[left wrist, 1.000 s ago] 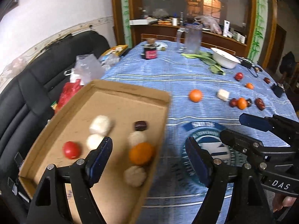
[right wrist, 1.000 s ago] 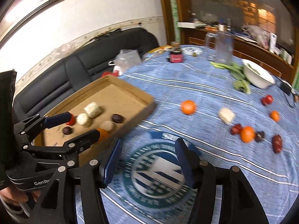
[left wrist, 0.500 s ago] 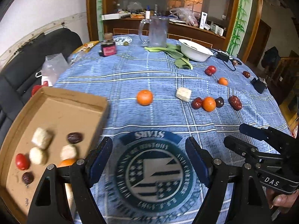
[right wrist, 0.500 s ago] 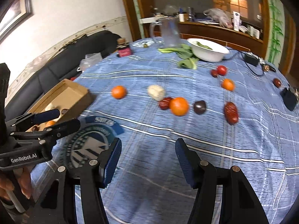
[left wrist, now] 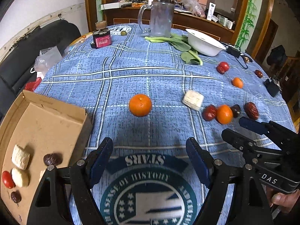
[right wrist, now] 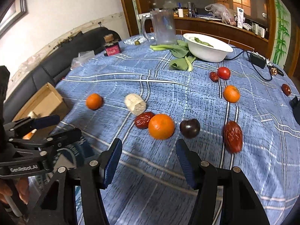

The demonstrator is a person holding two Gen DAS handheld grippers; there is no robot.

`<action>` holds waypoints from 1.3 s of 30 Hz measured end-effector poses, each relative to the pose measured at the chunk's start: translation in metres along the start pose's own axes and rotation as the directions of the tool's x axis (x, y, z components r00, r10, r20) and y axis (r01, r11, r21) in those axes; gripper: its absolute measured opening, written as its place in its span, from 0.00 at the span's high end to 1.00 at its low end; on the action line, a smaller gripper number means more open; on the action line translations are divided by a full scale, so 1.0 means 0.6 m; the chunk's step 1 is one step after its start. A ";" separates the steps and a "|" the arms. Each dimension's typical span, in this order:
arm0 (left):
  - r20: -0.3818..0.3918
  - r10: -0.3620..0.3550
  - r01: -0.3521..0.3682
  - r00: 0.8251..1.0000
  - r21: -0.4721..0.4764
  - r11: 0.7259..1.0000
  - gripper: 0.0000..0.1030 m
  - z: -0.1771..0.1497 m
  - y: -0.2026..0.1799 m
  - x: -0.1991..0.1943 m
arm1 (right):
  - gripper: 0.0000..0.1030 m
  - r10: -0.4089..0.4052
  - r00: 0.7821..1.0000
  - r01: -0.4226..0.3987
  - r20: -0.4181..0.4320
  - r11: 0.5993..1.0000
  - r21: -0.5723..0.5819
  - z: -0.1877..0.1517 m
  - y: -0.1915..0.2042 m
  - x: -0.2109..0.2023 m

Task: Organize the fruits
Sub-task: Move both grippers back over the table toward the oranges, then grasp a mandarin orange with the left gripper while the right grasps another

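Change since a second ago: both wrist views have swung off the cardboard box (left wrist: 46, 120) and onto the loose fruit on the blue checked tablecloth (left wrist: 131, 78). The box then filled the left view; now it sits at the lower left edge, with white cubes, dark dates and a cherry tomato (left wrist: 7, 179) inside.

Left gripper (left wrist: 150, 161): jaws apart, nothing between them, hovering over the printed emblem with a lone mandarin (left wrist: 140, 105) ahead.
Right gripper (right wrist: 148, 161): jaws apart, empty, pointing at a cluster just ahead: a larger mandarin (right wrist: 161, 126), a red date (right wrist: 144, 119) touching it, and a dark plum-like fruit (right wrist: 189, 128) just beside.

Reading: a deposit seems finished and the next pick-up is beginning. Much remains outside the box, namely the mandarins, a white cube (left wrist: 193, 100), a second wrinkled date (right wrist: 232, 136) and a tomato (right wrist: 223, 72) near the white bowl (right wrist: 208, 51).

Legible writing: emblem on the cloth reads "STARS" (upside down) and "SENSE OF HISTORY"; the right gripper body shows "DAS" in the left view; the left gripper body shows "GenRobot.AI" in the right view. The pink jar (left wrist: 101, 38) label is unreadable.
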State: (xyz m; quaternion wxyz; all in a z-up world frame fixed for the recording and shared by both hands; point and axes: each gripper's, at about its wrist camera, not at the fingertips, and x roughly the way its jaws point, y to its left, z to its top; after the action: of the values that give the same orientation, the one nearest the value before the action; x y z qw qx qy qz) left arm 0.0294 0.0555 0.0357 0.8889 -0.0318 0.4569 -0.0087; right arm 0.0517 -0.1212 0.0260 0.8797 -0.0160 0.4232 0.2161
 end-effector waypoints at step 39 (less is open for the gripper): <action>0.037 0.022 -0.023 0.999 0.013 1.000 0.70 0.009 0.006 0.004 | 0.65 0.016 0.999 -0.017 0.036 1.000 0.017 -0.010 0.014 -0.034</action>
State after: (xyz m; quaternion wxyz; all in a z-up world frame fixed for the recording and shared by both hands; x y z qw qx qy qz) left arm 0.0353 0.0593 0.0366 0.8973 -0.0211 0.4409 -0.0011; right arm 0.0328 -0.1224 0.0387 0.8854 -0.0012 0.4094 0.2199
